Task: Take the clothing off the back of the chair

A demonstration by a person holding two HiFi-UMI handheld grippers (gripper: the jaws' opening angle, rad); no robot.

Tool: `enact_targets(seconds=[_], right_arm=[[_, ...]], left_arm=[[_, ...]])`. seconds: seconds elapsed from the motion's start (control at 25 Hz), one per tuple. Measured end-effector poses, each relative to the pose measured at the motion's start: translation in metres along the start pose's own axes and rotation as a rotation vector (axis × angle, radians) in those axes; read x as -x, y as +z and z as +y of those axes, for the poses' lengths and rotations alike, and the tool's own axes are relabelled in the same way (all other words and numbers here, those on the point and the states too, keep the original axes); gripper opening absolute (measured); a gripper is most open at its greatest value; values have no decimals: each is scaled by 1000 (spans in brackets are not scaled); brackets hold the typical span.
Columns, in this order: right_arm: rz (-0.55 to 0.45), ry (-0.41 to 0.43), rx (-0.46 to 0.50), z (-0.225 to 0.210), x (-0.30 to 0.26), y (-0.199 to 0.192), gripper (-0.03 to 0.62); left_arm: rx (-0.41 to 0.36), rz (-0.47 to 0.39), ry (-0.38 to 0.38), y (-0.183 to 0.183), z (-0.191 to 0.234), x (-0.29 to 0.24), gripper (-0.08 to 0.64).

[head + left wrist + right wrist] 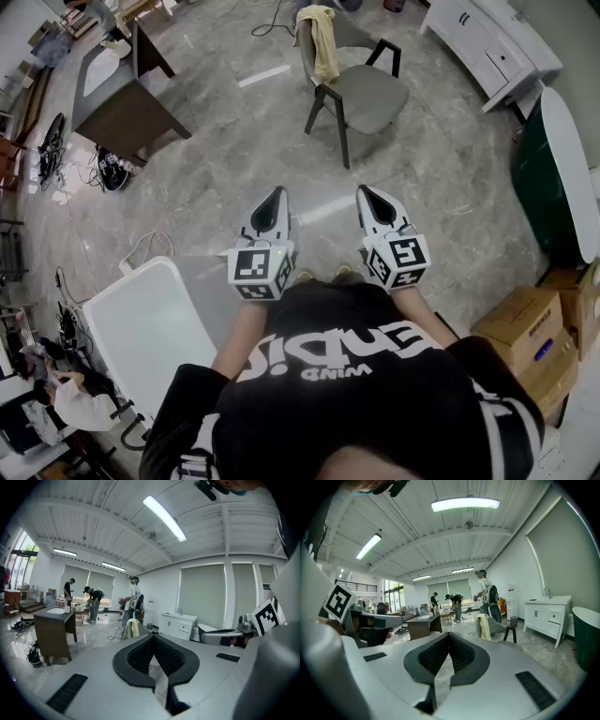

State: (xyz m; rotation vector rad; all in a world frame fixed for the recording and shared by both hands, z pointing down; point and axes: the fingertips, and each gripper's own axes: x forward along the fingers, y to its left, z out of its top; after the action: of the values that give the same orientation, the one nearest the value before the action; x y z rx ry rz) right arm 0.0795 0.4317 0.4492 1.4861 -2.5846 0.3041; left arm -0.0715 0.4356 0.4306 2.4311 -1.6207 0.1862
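A pale yellow piece of clothing (322,37) hangs over the back of a grey chair (370,94) with dark legs, at the top centre of the head view. Both grippers are held side by side in front of the person's chest, well short of the chair and pointing toward it. My left gripper (277,194) is shut with nothing between its jaws. My right gripper (364,192) is shut and empty too. The left gripper view shows the clothing (133,627) small and far off just above the closed jaws (153,637). In the right gripper view the clothing (484,626) on the chair (500,626) lies right of the jaw tips (449,634).
A dark wooden vanity (117,89) stands at the far left, with shoes (112,173) and cables beside it. A white cabinet (487,37) and a green bathtub (558,178) line the right side. Cardboard boxes (525,337) sit near right, a white tub (145,328) near left. People (454,604) work beyond the chair.
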Motion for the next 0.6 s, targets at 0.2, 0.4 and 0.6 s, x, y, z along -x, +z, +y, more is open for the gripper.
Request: enact_targets(seconds=[0.2, 0.4, 0.6], right_arm=[[-5, -18, -6, 7, -20, -9, 14], [-17, -37, -15, 8, -34, -11, 14], [-23, -62, -22, -3, -50, -15, 14]], left_arm=[[-9, -13, -21, -6, 18, -7, 15], [5, -15, -33, -12, 34, -18, 15], [-1, -19, -54, -13, 45, -39, 15]])
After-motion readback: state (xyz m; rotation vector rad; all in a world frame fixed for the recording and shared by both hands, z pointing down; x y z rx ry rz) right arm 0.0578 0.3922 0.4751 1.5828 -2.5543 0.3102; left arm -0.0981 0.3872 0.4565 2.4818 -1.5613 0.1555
